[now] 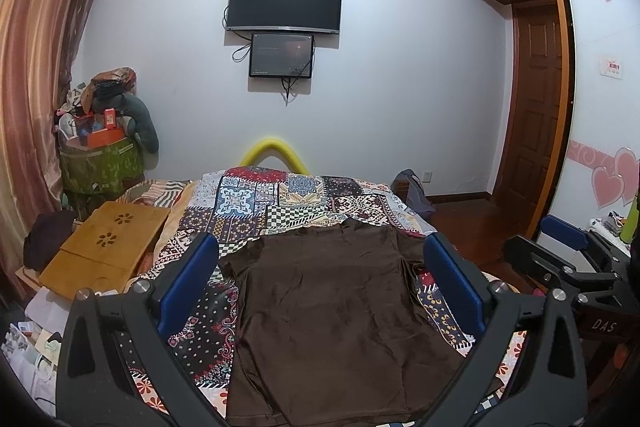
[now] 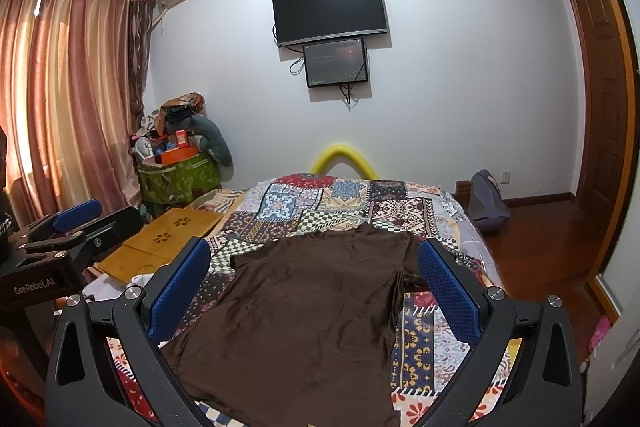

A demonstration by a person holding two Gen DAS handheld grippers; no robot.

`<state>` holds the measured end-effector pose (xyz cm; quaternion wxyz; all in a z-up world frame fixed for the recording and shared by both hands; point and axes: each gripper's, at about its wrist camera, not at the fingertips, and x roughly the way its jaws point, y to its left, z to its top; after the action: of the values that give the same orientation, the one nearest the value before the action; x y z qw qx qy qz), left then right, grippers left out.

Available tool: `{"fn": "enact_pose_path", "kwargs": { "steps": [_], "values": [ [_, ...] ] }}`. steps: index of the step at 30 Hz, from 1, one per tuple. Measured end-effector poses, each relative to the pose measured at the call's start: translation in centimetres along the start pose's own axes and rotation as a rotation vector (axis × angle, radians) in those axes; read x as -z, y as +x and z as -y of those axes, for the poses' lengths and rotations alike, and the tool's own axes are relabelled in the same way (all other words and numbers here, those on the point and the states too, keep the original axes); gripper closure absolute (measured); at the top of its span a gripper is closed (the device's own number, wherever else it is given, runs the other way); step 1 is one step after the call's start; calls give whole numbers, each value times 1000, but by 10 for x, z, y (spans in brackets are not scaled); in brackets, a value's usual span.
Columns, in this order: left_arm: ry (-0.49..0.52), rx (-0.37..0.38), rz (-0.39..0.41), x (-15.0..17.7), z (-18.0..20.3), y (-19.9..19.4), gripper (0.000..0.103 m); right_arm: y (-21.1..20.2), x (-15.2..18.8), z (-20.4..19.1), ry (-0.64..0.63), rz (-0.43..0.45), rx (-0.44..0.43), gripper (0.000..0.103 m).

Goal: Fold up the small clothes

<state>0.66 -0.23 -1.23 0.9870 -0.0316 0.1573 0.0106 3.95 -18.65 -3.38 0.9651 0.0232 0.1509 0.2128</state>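
Left wrist: brown shirt [image 1: 320, 311] lies flat between spread fingers [image 1: 188, 283].

My left gripper [image 1: 320, 287] and right gripper [image 2: 314, 287] look alike: black angular frames, silver screws at the joints, blue textured pads [image 2: 448, 291]. White lettering reads "DAS" and "GenRobot.AI" on their sides.

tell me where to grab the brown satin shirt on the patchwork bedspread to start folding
Take the brown satin shirt by its short sleeves at the far end, one per gripper, coming in from the outer sides. It lies flat, hem nearest the cameras, so the sleeves stick out as free edges. Both the left gripper and right gripper are open and hold nothing.
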Motion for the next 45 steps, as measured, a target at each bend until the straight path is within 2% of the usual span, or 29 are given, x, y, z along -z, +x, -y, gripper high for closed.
{"fn": "enact_pose_path", "kwargs": {
  "steps": [33,41,45],
  "values": [
    [-11,-2,-12,1,-9,4,0,6,-1,2,2,-6,3,0],
    [-20,13,-13,4,-13,19,0,22,1,6,6,-28,5,0],
    [-20,15,-54,5,-18,42,0,40,5,8,-1,-53,14,0]
  ]
}}
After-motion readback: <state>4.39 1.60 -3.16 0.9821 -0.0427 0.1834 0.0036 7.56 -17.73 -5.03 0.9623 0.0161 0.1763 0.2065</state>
